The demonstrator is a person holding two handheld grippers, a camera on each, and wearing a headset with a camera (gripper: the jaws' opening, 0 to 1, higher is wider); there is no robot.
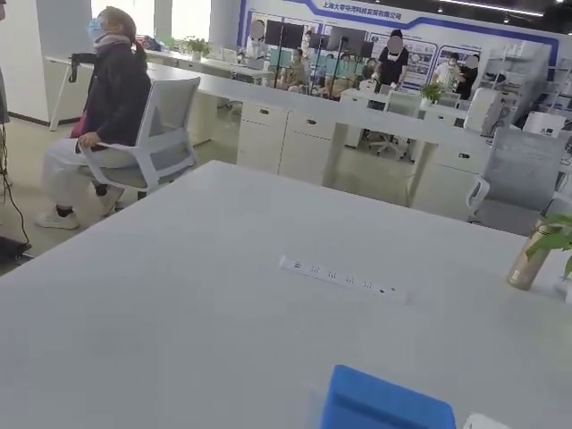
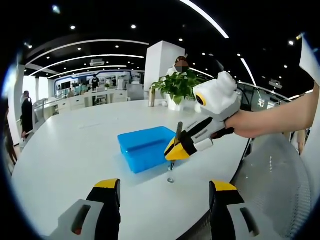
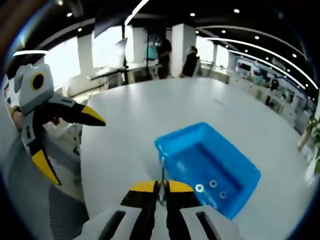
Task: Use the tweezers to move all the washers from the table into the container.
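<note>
Two yellow-tipped jaws of the right gripper [image 3: 161, 187] are pressed together on the tweezers [image 3: 162, 172], whose thin shaft runs forward from between them. In the left gripper view the same gripper [image 2: 176, 150] is held by a hand at the right, with the tweezers' tip pointing down at the table [image 2: 75, 155].

Directly under that tip lies one washer [image 2: 171, 180] on the table, just beside the near wall of the blue container [image 2: 142, 150].

The left gripper [image 2: 165, 187] has its jaws spread wide with nothing between them. The right gripper view confirms this: it shows at the left [image 3: 75, 150], its tips well apart.

Container contents, from the right gripper view: three washers [image 3: 213, 183] are grouped on the floor of the blue tray near its far right corner.

In the head view the container [image 1: 384, 407] sits at the bottom edge. A white power strip [image 1: 344, 279] lies farther out on the table. A bottle [image 1: 527, 259] and plant leaves [image 1: 559, 237] are at the right edge. A person [image 1: 112, 98] is seated on a chair [image 1: 165, 134] beyond the table, at the left.
</note>
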